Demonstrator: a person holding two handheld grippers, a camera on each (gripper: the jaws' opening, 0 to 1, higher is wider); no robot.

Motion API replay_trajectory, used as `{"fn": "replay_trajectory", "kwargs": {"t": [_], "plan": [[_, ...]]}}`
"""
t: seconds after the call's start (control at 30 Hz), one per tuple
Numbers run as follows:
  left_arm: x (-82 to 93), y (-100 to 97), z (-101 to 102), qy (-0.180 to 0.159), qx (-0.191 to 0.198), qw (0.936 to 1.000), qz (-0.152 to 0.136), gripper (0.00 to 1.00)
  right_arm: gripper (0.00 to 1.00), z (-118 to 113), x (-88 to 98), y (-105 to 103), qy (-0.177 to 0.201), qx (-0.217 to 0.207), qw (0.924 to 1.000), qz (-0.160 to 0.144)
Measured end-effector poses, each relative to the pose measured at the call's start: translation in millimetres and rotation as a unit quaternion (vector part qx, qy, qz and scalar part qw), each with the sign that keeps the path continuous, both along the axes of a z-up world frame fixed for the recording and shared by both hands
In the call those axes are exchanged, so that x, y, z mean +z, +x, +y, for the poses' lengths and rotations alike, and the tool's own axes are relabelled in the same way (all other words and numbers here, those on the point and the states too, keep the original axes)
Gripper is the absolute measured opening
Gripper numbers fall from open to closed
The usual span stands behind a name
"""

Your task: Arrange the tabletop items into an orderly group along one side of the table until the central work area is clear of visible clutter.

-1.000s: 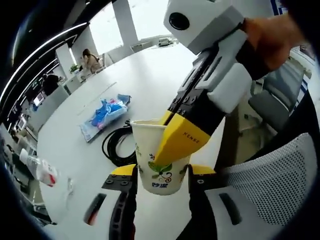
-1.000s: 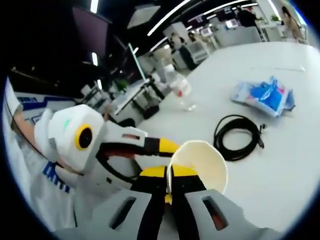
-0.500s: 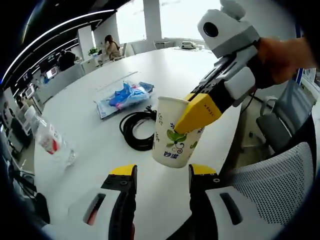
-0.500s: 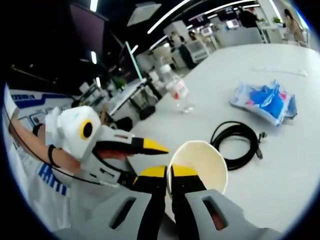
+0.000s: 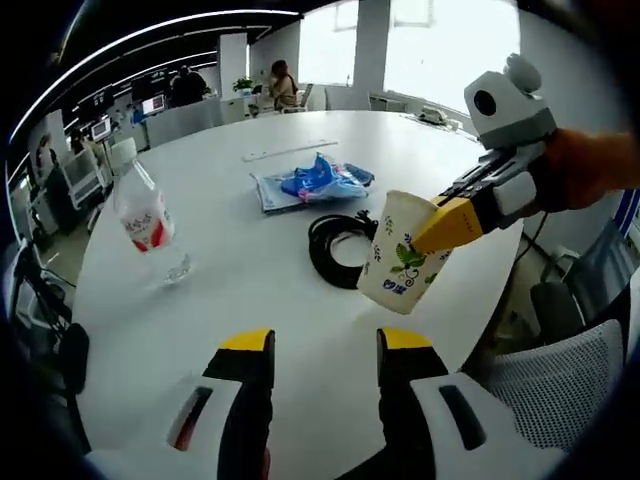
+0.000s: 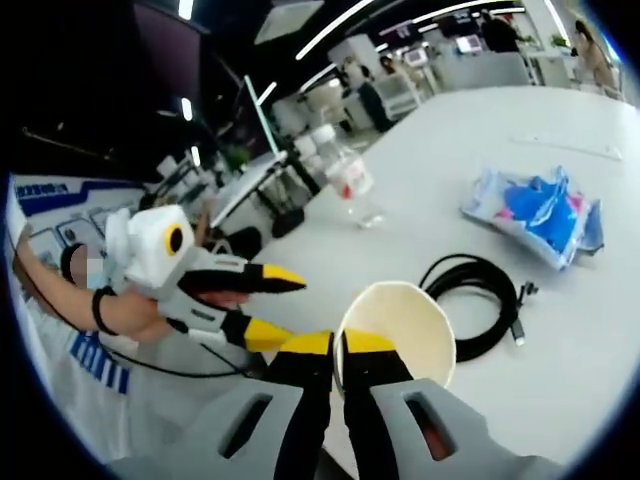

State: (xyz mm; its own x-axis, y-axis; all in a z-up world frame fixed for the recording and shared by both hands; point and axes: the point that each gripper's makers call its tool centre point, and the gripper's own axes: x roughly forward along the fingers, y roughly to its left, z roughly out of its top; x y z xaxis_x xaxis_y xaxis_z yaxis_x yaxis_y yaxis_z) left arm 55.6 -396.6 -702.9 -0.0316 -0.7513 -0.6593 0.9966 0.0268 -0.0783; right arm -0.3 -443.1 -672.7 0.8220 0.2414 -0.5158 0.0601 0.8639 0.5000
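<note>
Counter (image 5: 250,300), white and round, spreading ahead of both grippers; central area not yet cleared, items lying loosely apart, none grouped at an edge as far as can be judged; sorting barely begun.
Snack bag (image 5: 315,182), blue and clear, flat on the counter, far ahead of the left gripper (image 5: 318,345), beyond the cable.
Cable (image 5: 340,248), black, coiled, between the bag and the left gripper, just behind the cup.
Bottle (image 5: 143,212), clear with red label, upright, ahead-left of the left gripper, well apart from the rest.
Paper cup (image 6: 397,330), printed with leaves, lifted off the counter and tilted; rim pinched between the jaws of the right gripper (image 6: 337,350); placement at one side outstanding.
Left gripper: jaws spread, holding nothing, clear of the cup.
</note>
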Motion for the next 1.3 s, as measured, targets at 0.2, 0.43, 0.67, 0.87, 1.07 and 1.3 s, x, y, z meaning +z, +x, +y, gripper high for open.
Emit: {"fn": "replay_trajectory", "kwargs": {"t": [0.2, 0.43, 0.67, 0.87, 1.07, 1.3], "plan": [[-1.3, 11.9, 7, -0.003, 0.027, 0.9996, 0.01, 0.39, 0.0, -4, -2.6, 16, -0.003, 0.01, 0.9999, 0.002], [-4.1, 21.5, 15, -0.003, 0.05, 0.9986, 0.019, 0.39, 0.0, -5, -2.9, 39, -0.011, 0.031, 0.9994, 0.007], [-6.3, 29.5, 21, -0.005, 0.073, 0.9968, 0.033, 0.39, 0.0, -13, -7.6, 68, -0.03, 0.055, 0.998, 0.011], [-2.8, 37.0, 27, -0.009, 0.087, 0.9956, 0.036, 0.39, 0.0, -15, -16.0, 86, -0.037, 0.062, 0.9972, 0.018], [-2.4, 47.5, 35, -0.011, 0.107, 0.9935, 0.038, 0.39, 0.0, -22, -19.2, 108, -0.064, 0.074, 0.9948, 0.026], [-5.1, 50.8, 40, -0.01, 0.117, 0.9922, 0.044, 0.39, 0.0, -37, -22.5, 136, -0.101, 0.089, 0.9904, 0.032]]}}
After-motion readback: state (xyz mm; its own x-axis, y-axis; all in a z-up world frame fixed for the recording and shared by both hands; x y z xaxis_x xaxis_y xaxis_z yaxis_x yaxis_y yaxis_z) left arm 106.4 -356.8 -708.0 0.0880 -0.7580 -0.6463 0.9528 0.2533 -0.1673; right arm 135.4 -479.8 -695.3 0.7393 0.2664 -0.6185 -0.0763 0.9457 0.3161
